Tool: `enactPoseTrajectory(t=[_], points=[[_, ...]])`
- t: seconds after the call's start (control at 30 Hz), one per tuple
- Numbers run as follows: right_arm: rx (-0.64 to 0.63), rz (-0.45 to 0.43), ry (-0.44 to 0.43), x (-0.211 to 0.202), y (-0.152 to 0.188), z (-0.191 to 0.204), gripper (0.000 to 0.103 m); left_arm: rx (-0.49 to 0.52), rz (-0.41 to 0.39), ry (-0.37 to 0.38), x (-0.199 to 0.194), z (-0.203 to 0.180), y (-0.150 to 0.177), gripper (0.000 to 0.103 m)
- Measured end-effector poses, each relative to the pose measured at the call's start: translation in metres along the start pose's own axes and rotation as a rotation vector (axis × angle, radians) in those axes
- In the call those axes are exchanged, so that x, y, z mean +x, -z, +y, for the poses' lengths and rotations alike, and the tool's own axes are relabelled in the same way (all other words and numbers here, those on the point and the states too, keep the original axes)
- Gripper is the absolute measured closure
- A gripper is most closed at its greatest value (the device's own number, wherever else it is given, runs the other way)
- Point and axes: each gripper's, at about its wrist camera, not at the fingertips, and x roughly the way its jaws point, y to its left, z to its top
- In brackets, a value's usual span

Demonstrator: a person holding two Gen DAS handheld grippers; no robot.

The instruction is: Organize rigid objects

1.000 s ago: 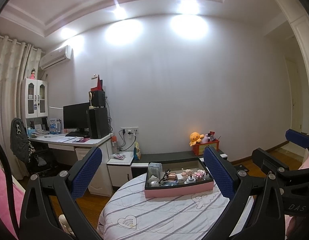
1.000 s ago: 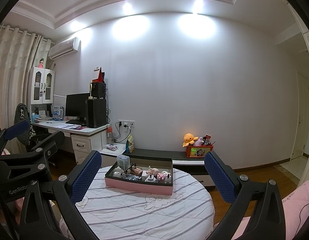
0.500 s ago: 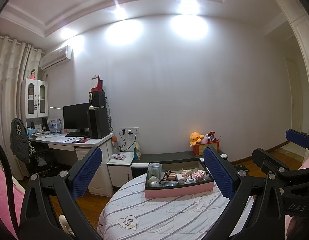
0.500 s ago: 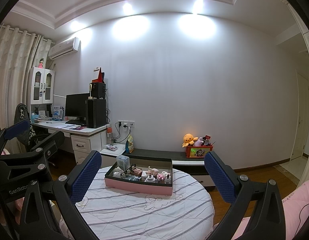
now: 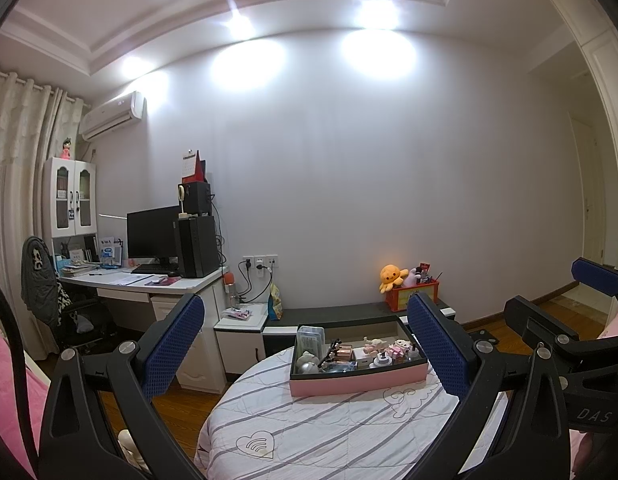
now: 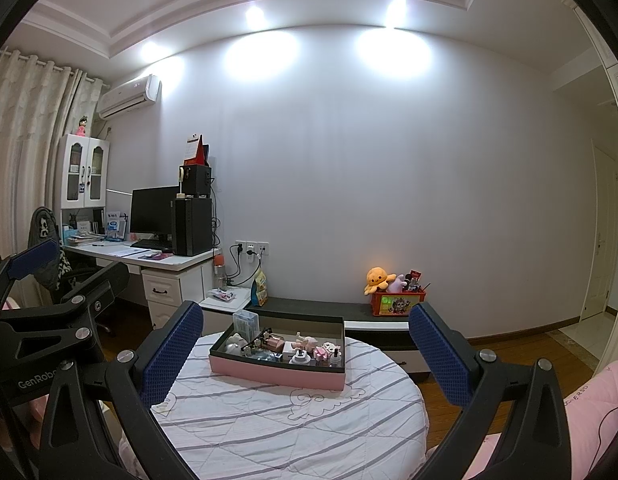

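A pink-sided box point(image 5: 359, 381) with a dark inside stands on the far part of a round table with a white striped quilted cover point(image 5: 309, 428); the box also shows in the right wrist view point(image 6: 269, 372). It holds several small items: a clear plastic case point(image 5: 310, 338), small figurines point(image 6: 309, 342), little bottles and glasses. My left gripper point(image 5: 305, 344) is open and empty, held above the table's near side. My right gripper point(image 6: 305, 348) is open and empty too, short of the box. Each gripper shows at the edge of the other's view.
A white desk point(image 5: 149, 284) with monitor and speakers stands at the left, with a chair point(image 5: 45, 292) beside it. A low dark bench point(image 6: 333, 312) along the wall carries a red toy box point(image 6: 397, 304) and an orange plush. Pink bedding point(image 6: 589, 412) lies at the right.
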Motion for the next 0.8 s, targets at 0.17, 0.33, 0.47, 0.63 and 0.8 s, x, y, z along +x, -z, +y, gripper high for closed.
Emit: enactPoseTrajectory(t=[0.17,0.33,0.47,0.63,0.8], points=[[0.000,0.000,0.000,-0.0004,-0.0001,0.0004,0.000,0.000,0.000,0.000,-0.0007,0.0002,-0.0014,0.000],[0.000,0.001,-0.001,0.0000,0.0002,0.0001,0.000,0.000,-0.001,-0.001,-0.0010,0.0005,-0.0013,0.000],[0.000,0.001,0.000,0.0000,0.0002,0.0003,0.000,0.000,-0.001,-0.002,-0.0006,0.0002,-0.0014,0.000],[0.000,0.001,-0.001,-0.0002,0.0003,0.0004,0.000,-0.001,0.000,-0.001,-0.0014,0.0005,-0.0013,0.000],[0.001,0.001,-0.001,-0.0002,0.0002,0.0004,0.000,-0.001,0.002,-0.002,0.0000,-0.0007,-0.0015,0.000]])
